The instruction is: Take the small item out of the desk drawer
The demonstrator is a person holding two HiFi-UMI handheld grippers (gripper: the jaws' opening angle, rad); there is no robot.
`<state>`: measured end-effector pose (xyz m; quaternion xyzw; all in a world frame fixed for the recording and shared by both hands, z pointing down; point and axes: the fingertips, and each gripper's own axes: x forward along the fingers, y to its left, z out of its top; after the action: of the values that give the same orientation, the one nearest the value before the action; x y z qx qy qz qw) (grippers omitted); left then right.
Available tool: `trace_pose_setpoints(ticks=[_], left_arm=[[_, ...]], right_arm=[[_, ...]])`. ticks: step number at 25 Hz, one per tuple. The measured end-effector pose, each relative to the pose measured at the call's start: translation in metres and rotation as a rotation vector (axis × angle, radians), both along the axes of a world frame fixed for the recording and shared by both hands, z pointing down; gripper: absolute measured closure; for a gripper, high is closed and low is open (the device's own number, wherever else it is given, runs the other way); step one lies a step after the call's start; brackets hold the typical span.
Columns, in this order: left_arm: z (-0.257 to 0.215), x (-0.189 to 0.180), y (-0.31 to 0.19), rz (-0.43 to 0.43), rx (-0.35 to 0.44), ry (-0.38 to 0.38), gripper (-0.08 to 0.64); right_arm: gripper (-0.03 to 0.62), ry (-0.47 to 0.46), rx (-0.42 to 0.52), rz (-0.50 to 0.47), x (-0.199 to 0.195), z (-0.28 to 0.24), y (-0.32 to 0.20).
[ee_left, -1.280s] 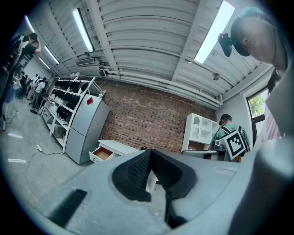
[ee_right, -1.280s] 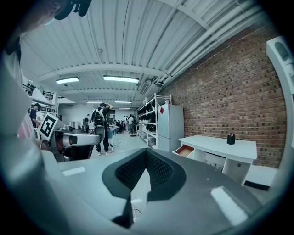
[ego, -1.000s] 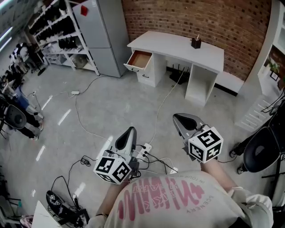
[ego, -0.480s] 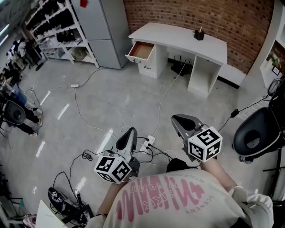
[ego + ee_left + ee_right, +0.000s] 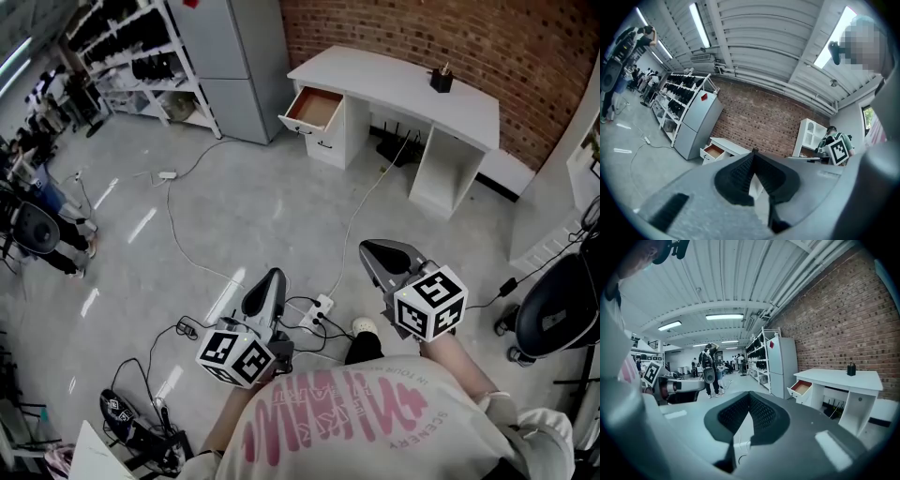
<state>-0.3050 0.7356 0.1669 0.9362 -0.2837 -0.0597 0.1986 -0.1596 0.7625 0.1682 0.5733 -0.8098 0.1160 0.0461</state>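
A white desk (image 5: 403, 82) stands against the brick wall at the far side, with its top left drawer (image 5: 313, 109) pulled out and a brown bottom showing. Whether a small item lies inside is too far to tell. My left gripper (image 5: 274, 277) and right gripper (image 5: 367, 247) hang in front of my chest, well short of the desk, both shut with nothing between the jaws. The drawer (image 5: 712, 151) appears again in the left gripper view and the drawer (image 5: 800, 387) in the right gripper view, far ahead.
A dark pen holder (image 5: 441, 80) sits on the desk top. White cables and a power strip (image 5: 317, 310) lie on the grey floor between me and the desk. A grey cabinet (image 5: 239, 66) and shelves (image 5: 141, 56) stand left; an office chair (image 5: 558, 314) stands right. People stand far left.
The desk and drawer have shifted right and slightly nearer in the head view as I walk. Both grippers stay in the same place before my chest, shut.
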Motion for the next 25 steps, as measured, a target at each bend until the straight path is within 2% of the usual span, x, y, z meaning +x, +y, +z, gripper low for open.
trace_pose_setpoints(ticks=[9,13,25], left_arm=[[-0.004,0.074,-0.083,-0.023,0.005,-0.021,0.557],[-0.005,0.105,-0.121,-0.069,0.008,-0.009,0.557],[-0.001,0.190,-0.180,-0.081,0.008,0.006,0.557]], right_arm=[[0.580,-0.034,0.017,-0.035,0.077,-0.012,-0.097],[0.580,-0.042,0.026,-0.053,0.114,-0.013,-0.134],[0.580,-0.058,0.020,-0.083,0.198,-0.007,-0.197]])
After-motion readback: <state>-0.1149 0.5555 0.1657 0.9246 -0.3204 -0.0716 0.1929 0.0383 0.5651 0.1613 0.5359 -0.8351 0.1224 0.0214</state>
